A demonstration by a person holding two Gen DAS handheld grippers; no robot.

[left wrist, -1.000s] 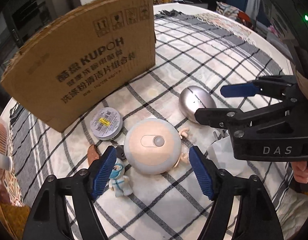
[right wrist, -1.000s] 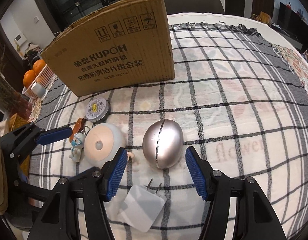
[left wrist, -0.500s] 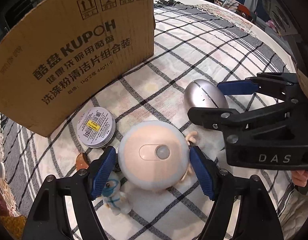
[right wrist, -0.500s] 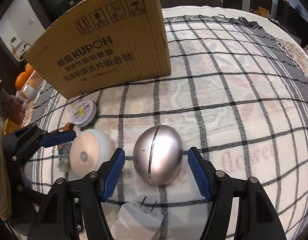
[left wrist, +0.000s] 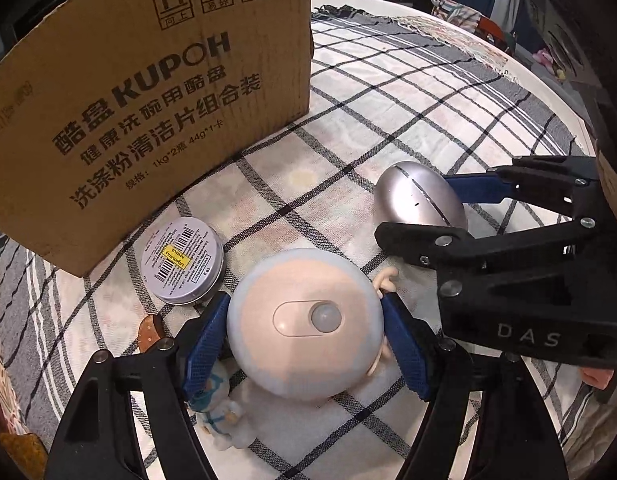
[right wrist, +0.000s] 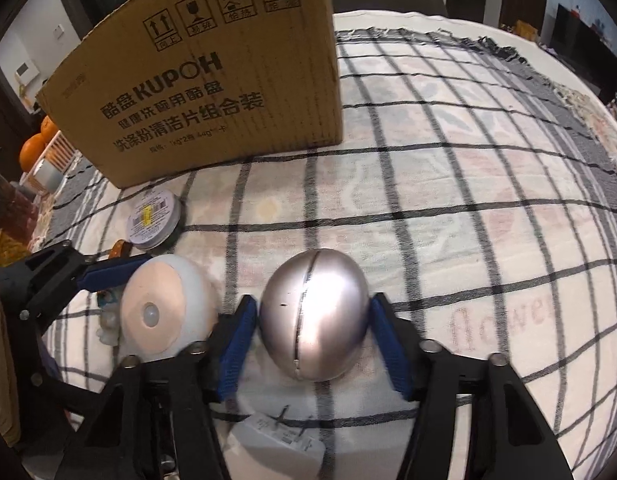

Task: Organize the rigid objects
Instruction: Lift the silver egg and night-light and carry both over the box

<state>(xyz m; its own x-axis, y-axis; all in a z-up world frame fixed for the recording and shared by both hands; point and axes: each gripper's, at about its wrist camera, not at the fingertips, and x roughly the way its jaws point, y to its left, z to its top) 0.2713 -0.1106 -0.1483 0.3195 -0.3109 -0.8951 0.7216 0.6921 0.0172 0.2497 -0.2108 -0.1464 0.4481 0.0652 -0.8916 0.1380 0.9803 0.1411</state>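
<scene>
A round white-and-peach sensor lamp (left wrist: 306, 330) sits on the checked cloth. My left gripper (left wrist: 306, 340) is shut on it, blue pads touching both sides. A silver egg-shaped case (right wrist: 314, 314) lies to its right. My right gripper (right wrist: 312, 344) is shut on the case, pads against both sides. The lamp also shows in the right wrist view (right wrist: 164, 314), and the case in the left wrist view (left wrist: 420, 200). A brown cardboard box (left wrist: 140, 92) stands behind both.
A round tin with a barcode (left wrist: 182, 266) lies by the box. A small white figurine (left wrist: 222, 416) and a brown keyring piece (left wrist: 150, 330) lie under the left finger. A white plug adapter (right wrist: 276, 440) lies below the right gripper. Oranges (right wrist: 38, 144) sit far left.
Both grippers moved forward and closed. The left pads now grip the lamp and the right pads grip the silver case; a second ago both were open around them.
</scene>
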